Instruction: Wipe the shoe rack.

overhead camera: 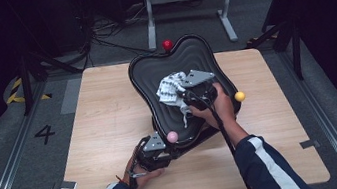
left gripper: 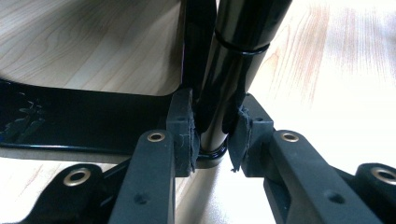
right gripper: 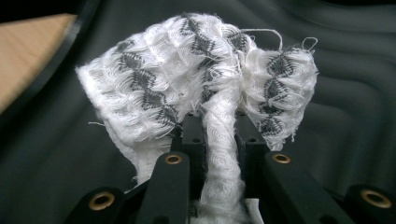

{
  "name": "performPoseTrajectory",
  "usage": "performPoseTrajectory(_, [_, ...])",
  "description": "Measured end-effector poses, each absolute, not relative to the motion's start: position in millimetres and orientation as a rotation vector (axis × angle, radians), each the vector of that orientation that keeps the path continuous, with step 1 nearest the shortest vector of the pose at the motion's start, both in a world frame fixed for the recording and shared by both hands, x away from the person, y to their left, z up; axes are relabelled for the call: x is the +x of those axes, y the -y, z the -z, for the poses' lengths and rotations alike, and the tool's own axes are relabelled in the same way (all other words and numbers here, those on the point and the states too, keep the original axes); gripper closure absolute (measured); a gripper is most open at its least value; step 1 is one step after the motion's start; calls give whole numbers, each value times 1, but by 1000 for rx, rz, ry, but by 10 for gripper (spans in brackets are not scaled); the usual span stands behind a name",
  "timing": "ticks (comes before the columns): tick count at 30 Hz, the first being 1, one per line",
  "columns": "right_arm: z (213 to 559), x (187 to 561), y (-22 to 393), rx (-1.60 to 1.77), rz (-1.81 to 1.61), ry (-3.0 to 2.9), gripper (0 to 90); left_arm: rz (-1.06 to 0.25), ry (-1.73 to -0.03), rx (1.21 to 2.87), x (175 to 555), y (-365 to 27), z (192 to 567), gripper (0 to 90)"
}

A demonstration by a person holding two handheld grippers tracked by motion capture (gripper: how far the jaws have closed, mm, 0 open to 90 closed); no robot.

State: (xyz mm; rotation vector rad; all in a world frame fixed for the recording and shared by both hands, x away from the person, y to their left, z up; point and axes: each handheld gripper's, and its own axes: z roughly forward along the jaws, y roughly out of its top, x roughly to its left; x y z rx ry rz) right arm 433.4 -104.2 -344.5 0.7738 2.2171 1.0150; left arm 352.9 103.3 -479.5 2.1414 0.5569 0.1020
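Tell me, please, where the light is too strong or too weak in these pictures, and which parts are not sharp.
High view: the table is well lit, the room around it very dark. Left gripper view: the tabletop at right is washed out by glare, and the glossy black post carries bright reflections. Right gripper view: the cloth is sharp, the black tray behind is soft.

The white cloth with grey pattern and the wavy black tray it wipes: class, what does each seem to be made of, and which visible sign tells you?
White cloth with grey pattern: looks like soft woven cotton, matt; loose threads and frayed edges show. Wavy black tray: probably moulded plastic, smooth with a slight sheen; rippled contours and a glossy rim suggest it.
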Motion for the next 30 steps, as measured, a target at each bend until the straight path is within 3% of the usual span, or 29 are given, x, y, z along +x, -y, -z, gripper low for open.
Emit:
performPoseTrajectory(17, [342,471,183,997,-903,-2099,781,-98,-560,2145,353,-104,479,714])
performPoseTrajectory(30, [344,475,197,1022,-908,-2091,785,-90,-558,2148,354,-104,479,713])
